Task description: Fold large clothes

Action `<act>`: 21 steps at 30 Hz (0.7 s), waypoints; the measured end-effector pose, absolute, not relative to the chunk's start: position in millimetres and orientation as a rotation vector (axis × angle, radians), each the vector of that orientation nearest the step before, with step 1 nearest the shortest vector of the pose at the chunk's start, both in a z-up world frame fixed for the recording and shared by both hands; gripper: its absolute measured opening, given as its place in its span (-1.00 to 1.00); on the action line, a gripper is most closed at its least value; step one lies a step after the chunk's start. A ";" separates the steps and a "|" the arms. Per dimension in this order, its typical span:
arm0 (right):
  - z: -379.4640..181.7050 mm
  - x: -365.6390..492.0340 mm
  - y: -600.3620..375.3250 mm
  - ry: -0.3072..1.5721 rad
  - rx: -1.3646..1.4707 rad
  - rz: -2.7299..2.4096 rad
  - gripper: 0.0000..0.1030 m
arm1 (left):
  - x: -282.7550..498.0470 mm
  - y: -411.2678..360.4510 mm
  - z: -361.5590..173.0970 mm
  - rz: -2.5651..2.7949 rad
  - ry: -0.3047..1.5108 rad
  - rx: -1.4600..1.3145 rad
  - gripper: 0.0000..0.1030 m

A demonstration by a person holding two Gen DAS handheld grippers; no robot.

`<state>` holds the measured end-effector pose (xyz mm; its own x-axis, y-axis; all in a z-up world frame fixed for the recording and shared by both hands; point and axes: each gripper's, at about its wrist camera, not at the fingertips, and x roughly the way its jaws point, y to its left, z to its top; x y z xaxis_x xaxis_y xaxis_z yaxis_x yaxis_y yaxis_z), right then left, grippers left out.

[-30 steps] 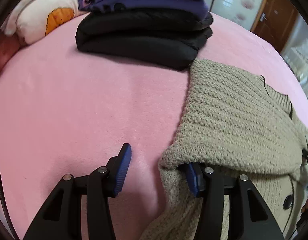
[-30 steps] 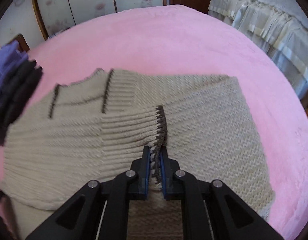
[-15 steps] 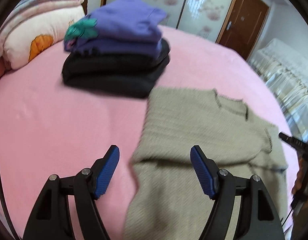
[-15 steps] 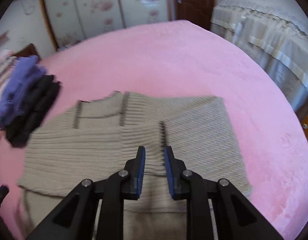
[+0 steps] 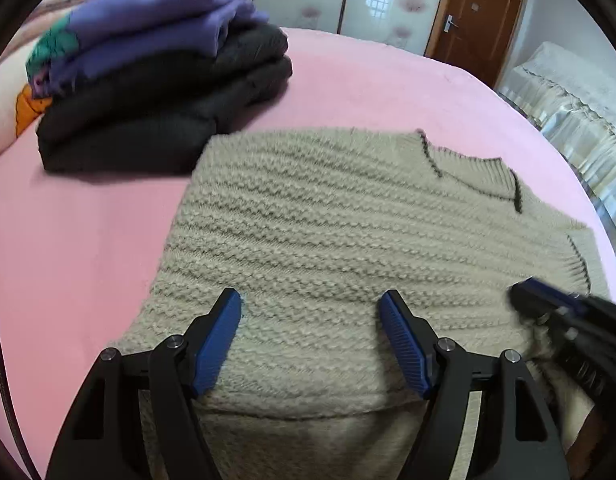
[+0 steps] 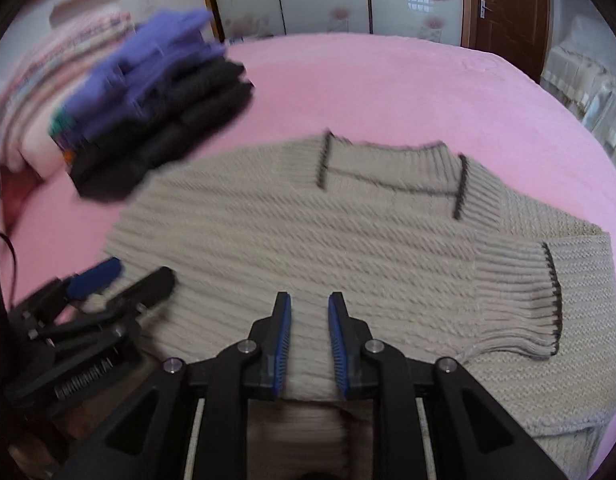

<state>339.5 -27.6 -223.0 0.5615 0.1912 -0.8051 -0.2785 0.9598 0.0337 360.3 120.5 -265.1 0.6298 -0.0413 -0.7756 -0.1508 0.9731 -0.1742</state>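
A beige knit sweater (image 5: 328, 232) with dark trim lies partly folded on the pink bed; it also shows in the right wrist view (image 6: 316, 224), with a sleeve cuff (image 6: 536, 300) laid across its right side. My left gripper (image 5: 312, 312) is open and empty above the sweater's near edge. My right gripper (image 6: 309, 312) is open a little and empty above the sweater's near fold. Each gripper shows in the other's view: the right (image 5: 568, 320), the left (image 6: 96, 284).
A stack of folded black and purple clothes (image 5: 156, 72) sits on the pink bed (image 5: 76, 216) at the back left, touching the sweater's corner; it also shows blurred in the right wrist view (image 6: 156, 100). A pillow (image 5: 4, 116) lies far left. Wardrobe doors and a brown door (image 5: 476, 16) stand behind.
My right gripper let go of the sleeve cuff, opened and drew back. My left gripper let go of the sweater's edge and now hovers over the folded sweater.
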 end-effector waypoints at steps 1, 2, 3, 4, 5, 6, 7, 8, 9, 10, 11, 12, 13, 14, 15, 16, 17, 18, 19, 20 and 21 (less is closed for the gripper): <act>-226.2 340.4 -39.4 0.927 -0.104 0.245 -0.72 | 359.2 120.4 -266.6 0.055 0.882 -0.222 0.39; -228.0 341.4 -51.5 0.924 -0.094 0.223 -0.72 | 358.7 119.3 -267.1 0.048 0.880 -0.205 0.39; -229.4 343.3 -66.3 0.921 -0.077 0.200 -0.78 | 358.7 118.9 -267.6 0.045 0.880 -0.195 0.39; -230.5 345.5 -84.2 0.921 -0.056 0.170 -0.96 | 359.0 117.7 -269.1 0.044 0.881 -0.187 0.39; -231.2 347.7 -100.6 0.922 -0.036 0.150 -1.00 | 359.8 117.0 -270.4 0.042 0.883 -0.182 0.39; -231.7 349.9 -120.3 0.924 0.003 0.132 -1.00 | 361.0 116.6 -272.5 0.044 0.884 -0.178 0.40; -232.1 351.1 -131.5 0.926 0.027 0.118 -1.00 | 361.1 115.5 -273.4 0.046 0.884 -0.172 0.42; -231.9 351.7 -142.2 0.929 0.062 0.120 -1.00 | 361.2 113.7 -274.4 0.052 0.882 -0.159 0.43; -230.3 351.7 -152.2 0.931 0.106 0.133 -1.00 | 360.8 111.7 -275.2 0.057 0.879 -0.152 0.43; -229.5 351.6 -159.4 0.931 0.147 0.141 -1.00 | 360.5 110.6 -276.8 0.061 0.877 -0.144 0.44; -228.9 351.2 -161.7 0.929 0.162 0.141 -1.00 | 360.3 109.5 -277.0 0.064 0.876 -0.138 0.44; -228.0 349.7 -160.2 0.926 0.164 0.137 -1.00 | 360.5 109.6 -277.2 0.064 0.877 -0.138 0.44; -226.6 347.7 -158.2 0.922 0.157 0.131 -1.00 | 360.5 110.1 -277.3 0.063 0.878 -0.141 0.45; -225.4 345.6 -156.0 0.919 0.157 0.128 -1.00 | 360.9 110.7 -277.3 0.062 0.882 -0.145 0.45; -225.1 342.5 -154.3 0.920 0.159 0.127 -1.00 | 360.8 111.5 -276.9 0.060 0.886 -0.148 0.46; -224.4 340.9 -153.1 0.925 0.167 0.127 -1.00 | 361.0 111.7 -276.5 0.060 0.890 -0.149 0.47; -223.5 338.6 -152.6 0.929 0.175 0.130 -1.00 | 361.3 111.8 -276.2 0.059 0.894 -0.148 0.49; -222.4 332.3 -156.1 0.932 0.183 0.135 -0.99 | 361.8 111.7 -275.8 0.058 0.898 -0.148 0.50; -221.7 329.3 -156.3 0.941 0.189 0.131 -0.94 | 362.2 111.3 -275.4 0.059 0.901 -0.149 0.51; -221.7 324.9 -156.1 0.945 0.190 0.127 -0.94 | 362.8 110.9 -275.1 0.060 0.904 -0.148 0.51; -221.4 321.1 -156.6 0.951 0.192 0.127 -0.94 | 363.3 110.2 -274.6 0.063 0.908 -0.146 0.51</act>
